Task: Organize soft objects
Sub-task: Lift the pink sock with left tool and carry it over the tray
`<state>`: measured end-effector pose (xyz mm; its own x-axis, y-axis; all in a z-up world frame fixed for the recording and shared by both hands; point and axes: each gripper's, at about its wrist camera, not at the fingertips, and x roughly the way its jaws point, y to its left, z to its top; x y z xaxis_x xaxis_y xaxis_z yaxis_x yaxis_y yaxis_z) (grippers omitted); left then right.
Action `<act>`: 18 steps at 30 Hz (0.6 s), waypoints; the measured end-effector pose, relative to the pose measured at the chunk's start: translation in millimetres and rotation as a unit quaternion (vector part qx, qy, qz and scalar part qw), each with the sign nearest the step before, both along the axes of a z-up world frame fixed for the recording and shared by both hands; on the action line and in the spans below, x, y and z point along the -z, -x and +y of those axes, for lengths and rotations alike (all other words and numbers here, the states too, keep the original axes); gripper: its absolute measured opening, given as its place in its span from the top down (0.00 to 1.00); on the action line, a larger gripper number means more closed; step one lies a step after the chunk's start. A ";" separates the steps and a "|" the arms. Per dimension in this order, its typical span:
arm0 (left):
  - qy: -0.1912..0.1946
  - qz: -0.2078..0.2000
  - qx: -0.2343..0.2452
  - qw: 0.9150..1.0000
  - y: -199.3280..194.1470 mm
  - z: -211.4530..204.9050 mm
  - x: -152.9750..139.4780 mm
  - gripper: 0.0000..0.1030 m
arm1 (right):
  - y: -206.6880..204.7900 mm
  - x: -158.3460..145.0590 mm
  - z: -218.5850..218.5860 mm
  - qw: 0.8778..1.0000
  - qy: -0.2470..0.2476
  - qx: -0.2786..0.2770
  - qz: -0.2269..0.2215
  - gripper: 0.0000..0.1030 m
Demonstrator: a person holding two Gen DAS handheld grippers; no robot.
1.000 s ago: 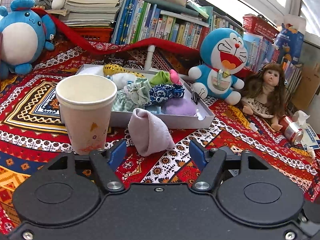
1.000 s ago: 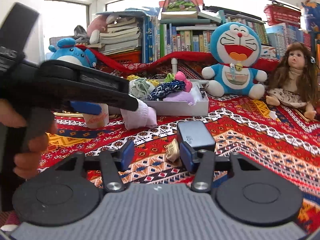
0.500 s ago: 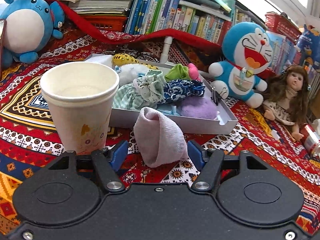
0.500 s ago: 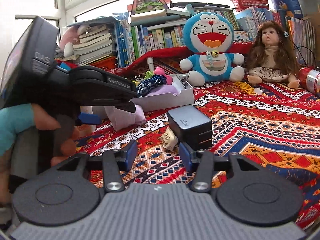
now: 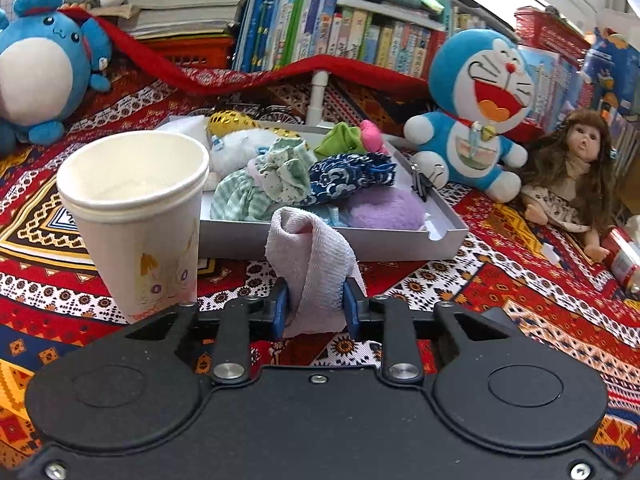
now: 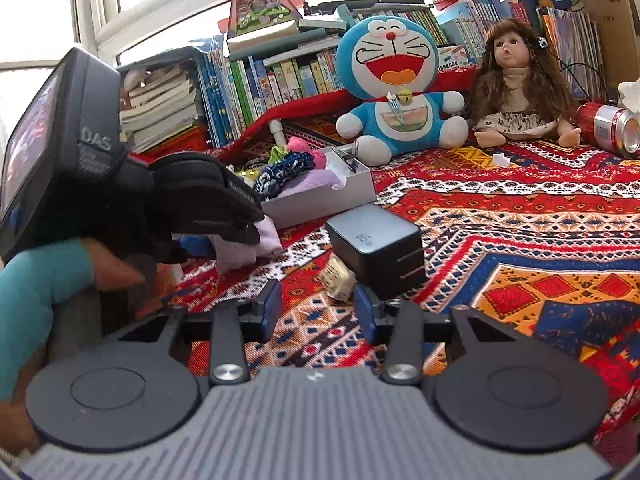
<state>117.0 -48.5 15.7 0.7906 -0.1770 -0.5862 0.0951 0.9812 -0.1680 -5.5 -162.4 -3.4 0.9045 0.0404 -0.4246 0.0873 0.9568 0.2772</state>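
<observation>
Where blue pads close: pink cloth (image 5: 311, 264) pinched in left tool (image 5: 313, 309).

Covered by a red patterned cloth (image 5: 500, 300) across the whole lower frame — zigzags, diamonds, floral bands. At centre, a grey tray (image 5: 400, 240) heaped with soft things. Just left of it, stacked paper cups (image 5: 136, 216), upright. In front of the tray, a pale pink sock (image 5: 310, 256). At upper left, a round blue plush (image 5: 36, 68); at upper right, a blue cat plush (image 5: 476, 120), seated, and beside it a long-haired doll (image 5: 572, 176). At the right edge, a red can (image 6: 608, 128) on its side. In the right wrist view, at centre, a black charger block (image 6: 376, 248) — a crumpled paper scrap (image 6: 338, 280) touching its lower left.
</observation>
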 end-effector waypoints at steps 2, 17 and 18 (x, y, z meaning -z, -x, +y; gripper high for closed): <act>-0.004 -0.008 0.007 1.000 7.5 1.8 -4.0 0.75 | -1.5 0.4 0.9 1.000 -0.007 0.005 0.002 0.56; -0.023 -0.072 0.041 0.996 56.1 20.9 -33.4 0.74 | -16.7 0.6 14.5 0.996 -0.004 0.086 0.033 0.71; -0.024 -0.075 0.041 0.996 58.2 22.4 -34.6 0.74 | -17.6 0.5 15.5 0.996 0.000 0.086 0.035 0.73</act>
